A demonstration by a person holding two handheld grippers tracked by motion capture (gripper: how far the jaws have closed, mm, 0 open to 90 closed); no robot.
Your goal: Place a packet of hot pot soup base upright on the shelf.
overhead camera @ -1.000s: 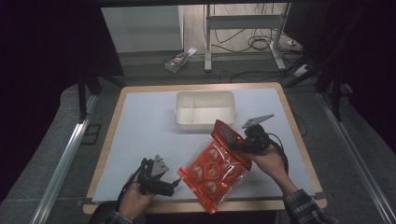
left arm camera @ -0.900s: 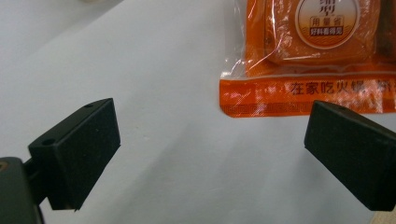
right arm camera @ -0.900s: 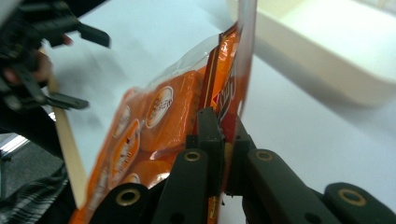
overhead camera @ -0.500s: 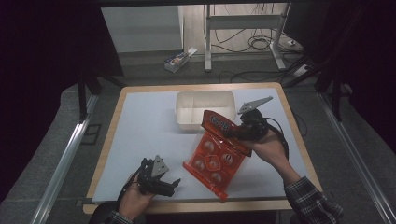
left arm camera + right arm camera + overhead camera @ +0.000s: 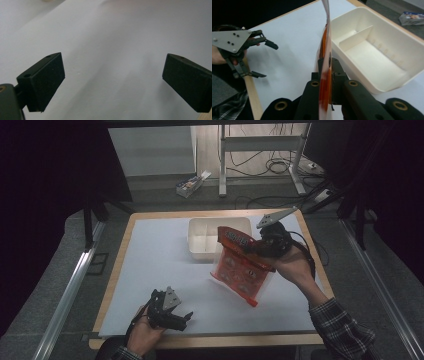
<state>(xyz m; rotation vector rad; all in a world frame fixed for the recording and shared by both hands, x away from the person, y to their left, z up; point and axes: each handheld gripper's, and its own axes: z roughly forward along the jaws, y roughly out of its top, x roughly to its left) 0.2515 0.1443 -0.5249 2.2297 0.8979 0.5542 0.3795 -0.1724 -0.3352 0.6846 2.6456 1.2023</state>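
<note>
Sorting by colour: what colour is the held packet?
Red-orange packet, clear window showing round pieces; the high view shows it best.

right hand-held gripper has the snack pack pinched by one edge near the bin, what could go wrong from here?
1. Grip: the right hand-held gripper clamps only a thin edge of the red snack pack, which hangs tilted; it might slip or swing out.
2. Fit: the white bin has a divider; the wide pack may catch on it or on the rim.
3. No backup: the left hand-held gripper sits open near the table's front edge, too far to steady the pack.
</note>
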